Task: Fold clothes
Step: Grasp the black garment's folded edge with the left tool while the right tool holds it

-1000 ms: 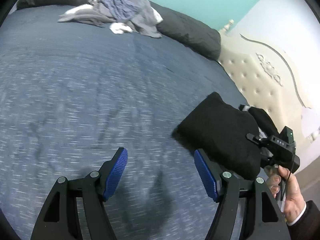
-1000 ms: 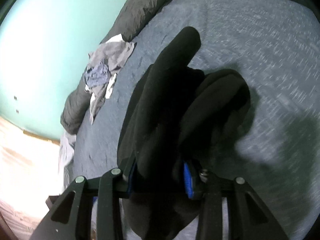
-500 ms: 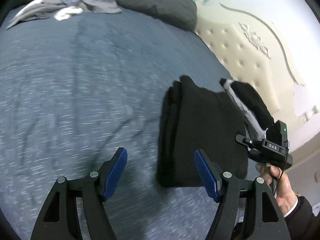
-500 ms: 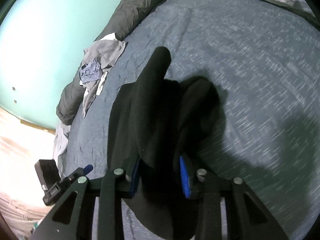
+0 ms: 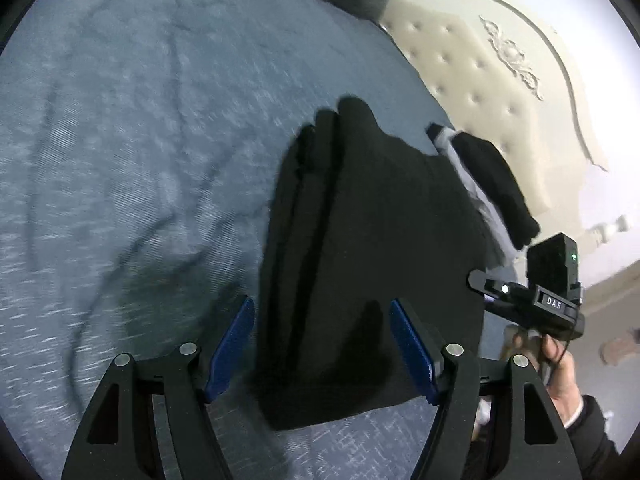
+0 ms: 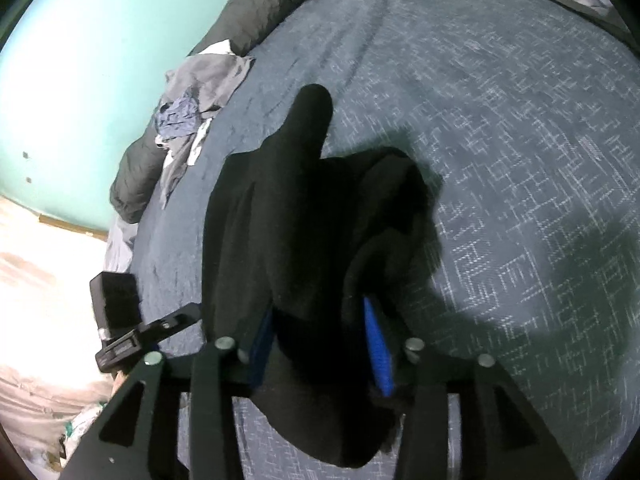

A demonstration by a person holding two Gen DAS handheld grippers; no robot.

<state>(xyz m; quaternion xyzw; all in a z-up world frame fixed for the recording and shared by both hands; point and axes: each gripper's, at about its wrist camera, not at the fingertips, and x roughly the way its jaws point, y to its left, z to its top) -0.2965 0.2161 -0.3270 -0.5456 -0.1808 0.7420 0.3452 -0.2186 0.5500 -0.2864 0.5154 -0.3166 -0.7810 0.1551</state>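
Note:
A folded black garment [image 5: 360, 240] lies on the blue-grey bedspread [image 5: 140, 160], its layered edge to the left. My left gripper [image 5: 322, 350] hovers open over its near end, blue pads [image 5: 230, 348] on either side without touching it. In the right wrist view the same garment [image 6: 300, 220] bunches up between the pads [image 6: 376, 348] of my right gripper [image 6: 320, 346], which is shut on its thick near edge. The right gripper's body [image 5: 540, 300] and a person's hand [image 5: 560, 364] show at the right of the left wrist view.
A small stack of folded clothes [image 5: 492, 184] sits by the cream tufted headboard [image 5: 460, 60]. A loose pile of grey and blue clothes [image 6: 200, 96] lies against dark pillows [image 6: 256, 4] at the far side. The bed edge and floor [image 6: 40, 272] lie to the left.
My left gripper has swung right until it sits over the black garment. The garment, still in my right gripper, has come down and spread flatter on the bed.

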